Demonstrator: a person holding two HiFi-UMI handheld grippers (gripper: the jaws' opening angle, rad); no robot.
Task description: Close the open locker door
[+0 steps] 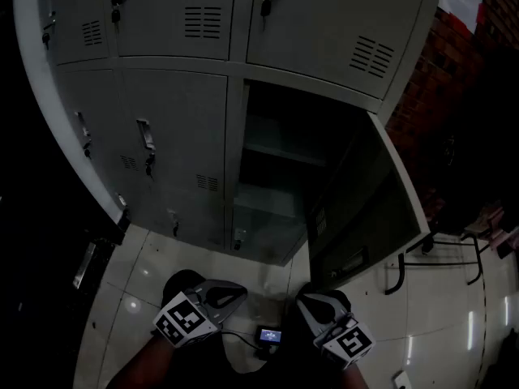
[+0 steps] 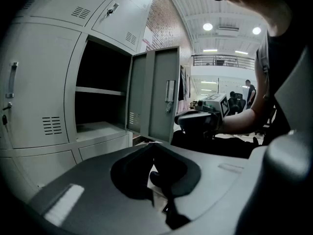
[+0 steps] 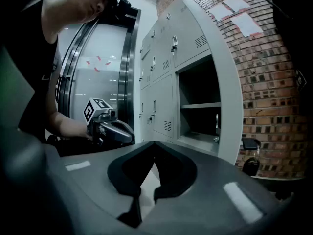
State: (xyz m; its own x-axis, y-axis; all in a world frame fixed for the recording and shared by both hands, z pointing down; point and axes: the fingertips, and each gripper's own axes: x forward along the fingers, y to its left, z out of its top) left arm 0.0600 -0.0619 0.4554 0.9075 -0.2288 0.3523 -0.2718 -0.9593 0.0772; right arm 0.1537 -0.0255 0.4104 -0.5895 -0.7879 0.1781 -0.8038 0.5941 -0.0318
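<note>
Head view first. We're looking down on a bank of grey sheet-metal lockers with louvred vents. The open locker door is swung out to the right of its dark compartment. The left tool and right tool sit low in the frame, well apart from the door. Between them, a small device with a lit screen lies on the glossy tiled floor. There's a brick wall on the right and a tubular chair frame near the door. It's all pretty dim.

In the left gripper view, the left tool's black jaws meet at the tips and hold nothing. Past them the door is a flat grey panel with a handle, and the tool body cuts off its bottom edge. A shelf crosses the compartment.

In the right gripper view, that tool's jaws are pressed together too, and empty. We can see the compartment and papers on the brick, but can't pick out the door.
</note>
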